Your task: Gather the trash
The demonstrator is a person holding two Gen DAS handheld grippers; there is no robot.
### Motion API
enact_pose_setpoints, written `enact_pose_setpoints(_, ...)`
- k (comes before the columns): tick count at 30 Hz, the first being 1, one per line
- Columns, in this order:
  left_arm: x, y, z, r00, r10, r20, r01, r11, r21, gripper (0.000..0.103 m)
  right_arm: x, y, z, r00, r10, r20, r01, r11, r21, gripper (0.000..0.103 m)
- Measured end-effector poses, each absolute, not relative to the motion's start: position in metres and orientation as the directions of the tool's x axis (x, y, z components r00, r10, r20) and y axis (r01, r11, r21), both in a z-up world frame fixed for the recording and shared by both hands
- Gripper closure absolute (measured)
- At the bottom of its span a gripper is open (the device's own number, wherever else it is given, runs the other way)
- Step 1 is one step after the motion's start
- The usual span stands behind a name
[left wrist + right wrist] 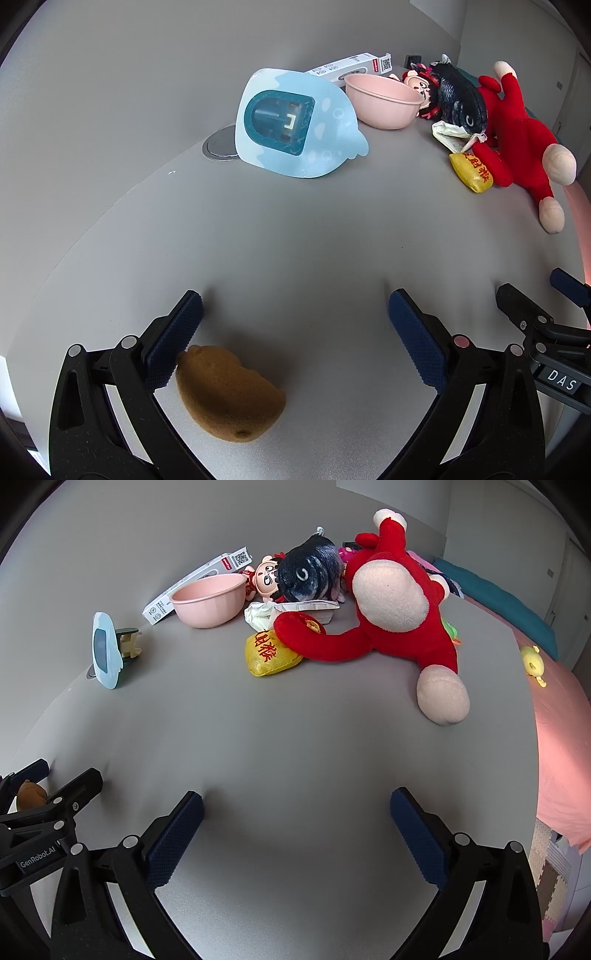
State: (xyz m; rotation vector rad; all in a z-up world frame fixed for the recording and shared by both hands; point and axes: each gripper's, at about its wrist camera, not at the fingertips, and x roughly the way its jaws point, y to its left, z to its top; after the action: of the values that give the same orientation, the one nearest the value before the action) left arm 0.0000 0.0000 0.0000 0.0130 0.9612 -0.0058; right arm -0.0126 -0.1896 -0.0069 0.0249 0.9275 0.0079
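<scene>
My left gripper [295, 306] stands open over the grey table, jaws wide apart. A brown sponge-like lump [229, 395] lies on the table between its fingers, close against the left pad [173, 347] but not squeezed. My right gripper [295, 808] is open too, with bare table between its pads. A crumpled white paper [452, 133] lies at the back by the black fish plush; in the right wrist view the crumpled paper [260, 613] sits beside a flattened white carton [314, 609]. A long white box [195, 585] lies behind the pink bowl [208, 600].
A light blue blister pack [295, 122] stands at the back left beside a round metal grommet [219, 147]. A red monkey plush [399, 605], a yellow pouch [271, 653], a doll figure [266, 576] and a black fish plush [310, 572] crowd the back. A pink cloth [561, 738] borders the table's right.
</scene>
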Motion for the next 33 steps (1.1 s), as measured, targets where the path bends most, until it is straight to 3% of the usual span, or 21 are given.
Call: enact_pose_setpoints(33,0.0000,0.0000,0.0000,0.572,0.001,-0.820,0.011,1.000,0.008,0.006,-0.0137,-0.1872,-0.0048,0.600,0.017,-0.800,0.004,1.000,0.024,0.002)
